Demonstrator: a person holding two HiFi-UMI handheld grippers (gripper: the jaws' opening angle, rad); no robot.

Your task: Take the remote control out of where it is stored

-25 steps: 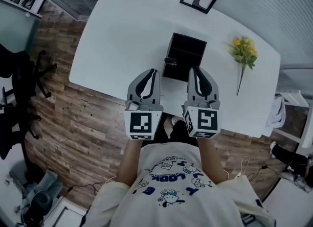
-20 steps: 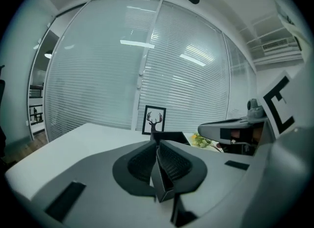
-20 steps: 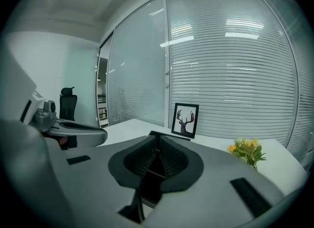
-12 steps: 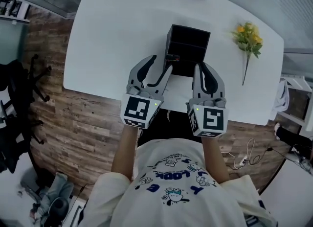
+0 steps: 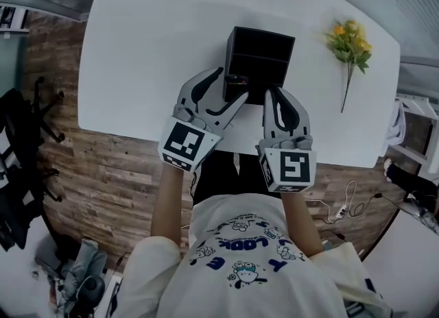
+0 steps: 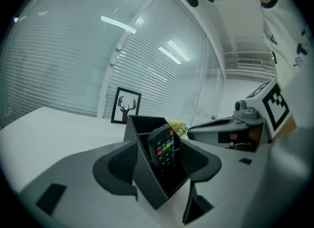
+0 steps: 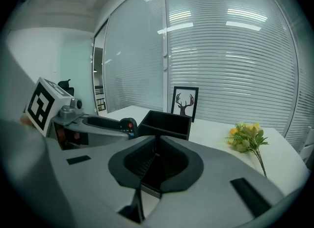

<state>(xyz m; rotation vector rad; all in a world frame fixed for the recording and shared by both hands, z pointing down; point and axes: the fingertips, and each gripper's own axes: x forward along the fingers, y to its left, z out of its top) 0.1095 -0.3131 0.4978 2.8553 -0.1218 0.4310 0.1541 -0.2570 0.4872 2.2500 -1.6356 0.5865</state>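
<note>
Mostly black remote control, red button, coloured keys, upright in box.

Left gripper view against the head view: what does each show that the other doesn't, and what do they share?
Only the left gripper view: the remote control's coloured buttons, and the deer picture whole. Only the head view: the wooden floor and the table's full outline. Both: the black box, the remote standing inside it between the left gripper's opening jaws, and the right gripper.
</note>
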